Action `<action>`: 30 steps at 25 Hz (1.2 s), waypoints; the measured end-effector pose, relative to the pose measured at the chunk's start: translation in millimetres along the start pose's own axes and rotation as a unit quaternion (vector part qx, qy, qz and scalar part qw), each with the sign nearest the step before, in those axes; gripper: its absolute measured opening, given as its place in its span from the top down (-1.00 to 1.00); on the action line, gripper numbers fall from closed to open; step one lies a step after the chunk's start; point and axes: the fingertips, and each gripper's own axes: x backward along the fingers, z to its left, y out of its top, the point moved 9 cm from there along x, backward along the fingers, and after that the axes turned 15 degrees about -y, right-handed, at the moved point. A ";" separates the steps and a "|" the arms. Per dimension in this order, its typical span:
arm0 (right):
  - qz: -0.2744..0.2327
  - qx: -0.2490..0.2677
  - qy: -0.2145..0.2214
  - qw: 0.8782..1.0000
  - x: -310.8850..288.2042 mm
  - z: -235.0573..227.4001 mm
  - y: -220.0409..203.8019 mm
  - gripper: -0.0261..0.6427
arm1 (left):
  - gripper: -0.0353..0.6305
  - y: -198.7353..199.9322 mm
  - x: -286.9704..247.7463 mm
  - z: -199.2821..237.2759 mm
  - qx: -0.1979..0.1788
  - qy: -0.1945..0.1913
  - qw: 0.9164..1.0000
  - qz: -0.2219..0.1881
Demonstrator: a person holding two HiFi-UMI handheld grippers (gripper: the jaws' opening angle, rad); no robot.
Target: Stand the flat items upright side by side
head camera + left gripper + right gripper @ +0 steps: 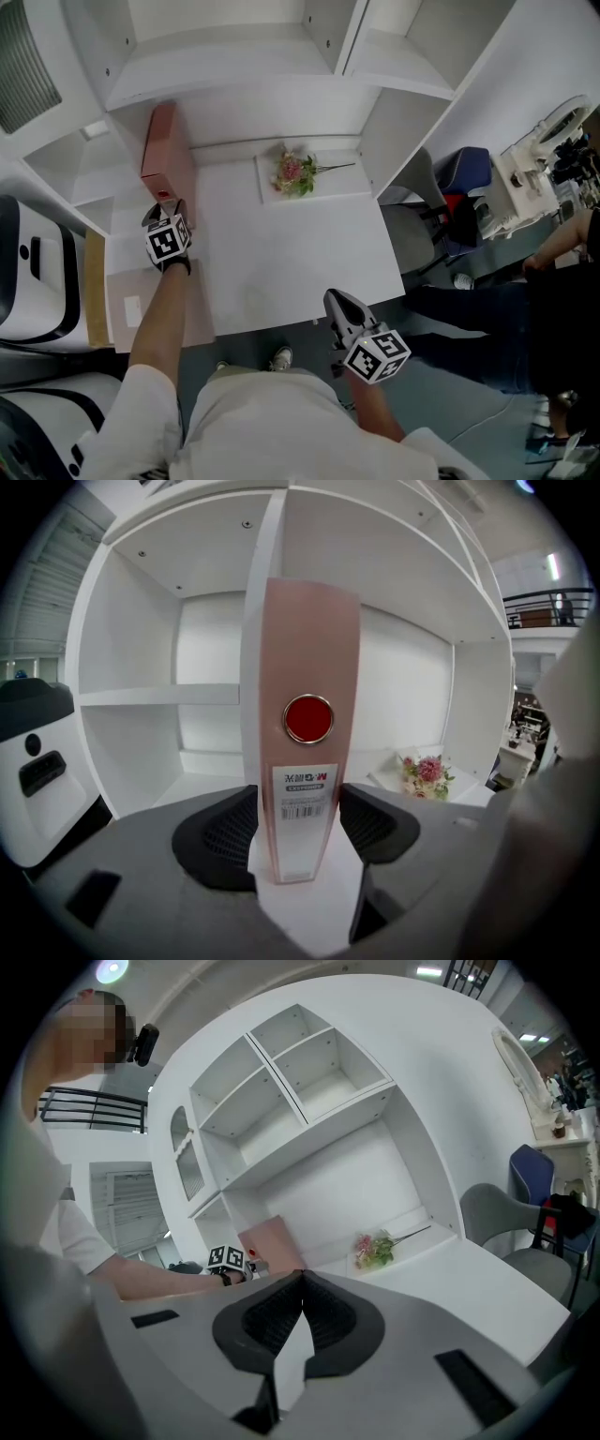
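pink binder [167,155] stands upright at the bench's [281,258] far left edge, open room to its right. left fingers [220,841] pinch its spine; right fingers [277,1316] pressed together, empty.

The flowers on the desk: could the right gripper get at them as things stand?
Probably yes: only bare desk lies between the right gripper and the flowers, though its shut jaws must open first.

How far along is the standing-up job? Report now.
Done: one pink binder stands upright at the back left of the desk. In hand: the left gripper clamps its spine. Left: a pale flat item lies at the near-left corner; the right gripper is shut, empty.
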 end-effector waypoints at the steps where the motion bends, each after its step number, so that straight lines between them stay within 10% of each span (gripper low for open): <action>1: 0.001 0.000 -0.001 1.000 0.2 0.6 -0.2 0.92 | 0.06 0.7 -1.3 1.7 0.000 0.000 1.000 0.001; 18: -0.009 0.016 -0.005 1.000 12.0 22.6 -7.3 0.92 | -0.14 5.2 5.0 14.5 0.003 -0.041 0.999 -0.015; 25: 0.001 0.012 0.026 1.000 16.3 56.4 -21.0 0.92 | -0.19 -19.1 71.4 15.0 -0.095 -0.078 0.992 0.006; 30: 0.015 0.017 0.054 0.998 14.2 80.8 -33.8 0.92 | -0.25 -54.0 124.8 21.9 -0.239 -0.088 0.964 0.078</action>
